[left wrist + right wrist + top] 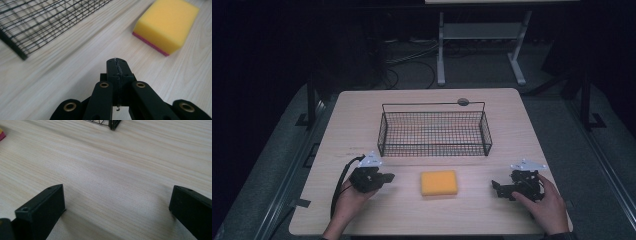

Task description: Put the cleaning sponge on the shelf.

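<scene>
A yellow sponge [439, 183] with a pink underside lies flat on the table, in front of a black wire basket [434, 131]. My left gripper [388, 177] sits to the sponge's left, held in a hand, its jaws pressed together with nothing between them. The left gripper view has those shut jaws pointing at bare wood, the sponge [166, 23] ahead to the right and the basket [42, 22] ahead to the left. My right gripper [498, 189] rests to the sponge's right with its jaws wide apart over bare table [117, 192].
The light wooden table [362, 110] ends close behind both hands. A small round grey disc [463, 101] lies behind the basket. Beyond the table are a dark floor, cables and the legs of a white stand [441, 50].
</scene>
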`<state>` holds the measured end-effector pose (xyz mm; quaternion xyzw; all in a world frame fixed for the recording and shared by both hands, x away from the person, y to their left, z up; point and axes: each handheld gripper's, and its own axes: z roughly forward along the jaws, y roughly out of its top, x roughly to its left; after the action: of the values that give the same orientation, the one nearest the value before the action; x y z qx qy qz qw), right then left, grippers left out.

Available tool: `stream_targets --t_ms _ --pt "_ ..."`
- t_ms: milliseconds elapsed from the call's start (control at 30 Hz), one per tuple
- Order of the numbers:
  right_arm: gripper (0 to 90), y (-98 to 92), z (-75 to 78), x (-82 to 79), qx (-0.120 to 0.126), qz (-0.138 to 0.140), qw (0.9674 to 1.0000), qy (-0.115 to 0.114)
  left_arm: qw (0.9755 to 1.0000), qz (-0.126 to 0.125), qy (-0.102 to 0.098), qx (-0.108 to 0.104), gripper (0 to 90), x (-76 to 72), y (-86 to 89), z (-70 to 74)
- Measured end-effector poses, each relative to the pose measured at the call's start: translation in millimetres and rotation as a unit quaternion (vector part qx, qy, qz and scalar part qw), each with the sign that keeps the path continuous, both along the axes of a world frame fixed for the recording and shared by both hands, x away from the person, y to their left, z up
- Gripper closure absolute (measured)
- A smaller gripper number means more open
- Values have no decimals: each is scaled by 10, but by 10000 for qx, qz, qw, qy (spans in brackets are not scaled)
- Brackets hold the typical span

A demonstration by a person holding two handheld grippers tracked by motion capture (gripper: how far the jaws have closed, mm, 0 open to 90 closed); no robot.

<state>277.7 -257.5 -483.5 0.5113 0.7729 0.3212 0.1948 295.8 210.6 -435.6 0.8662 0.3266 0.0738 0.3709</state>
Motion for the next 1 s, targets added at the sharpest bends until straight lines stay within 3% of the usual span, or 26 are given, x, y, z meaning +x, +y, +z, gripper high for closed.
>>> stream_targets --t_ms 367,633,1000 --pt "0 3 0 3 -6 2 10000 -2 9996 -237 -38 -138 896 181 -209 47" --pt "0 5 0 3 0 -8 10000 0 9986 -506 -93 -97 896 361 -425 58" --pt "0 5 0 3 2 -9 10000 0 9978 -656 -39 -124 896 514 -683 7"
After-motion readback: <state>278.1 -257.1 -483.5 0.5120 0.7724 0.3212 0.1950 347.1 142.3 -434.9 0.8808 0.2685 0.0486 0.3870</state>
